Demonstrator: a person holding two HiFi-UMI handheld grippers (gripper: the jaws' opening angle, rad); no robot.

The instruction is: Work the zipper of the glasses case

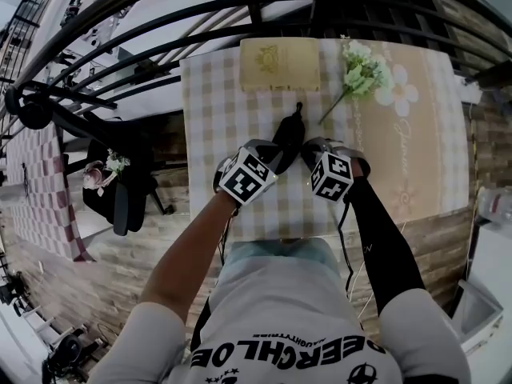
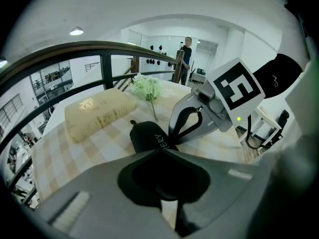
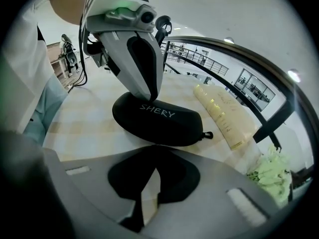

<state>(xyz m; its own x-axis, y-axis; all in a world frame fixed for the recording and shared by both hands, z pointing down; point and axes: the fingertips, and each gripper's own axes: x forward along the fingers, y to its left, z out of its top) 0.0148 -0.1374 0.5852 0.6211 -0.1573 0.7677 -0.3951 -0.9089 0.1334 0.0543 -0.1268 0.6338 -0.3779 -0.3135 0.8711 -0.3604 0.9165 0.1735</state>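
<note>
Evidently nothing is unzipped yet: the black oval glasses case lies closed on the checked tablecloth, my left gripper and right gripper both shut, empty, beside it.

One beige-and-white checked tablecloth carries one black oval zippered glasses case, one cream book-shaped box and one bunch of pale green artificial flowers, with two grey grippers, the left gripper and the right gripper.
</note>
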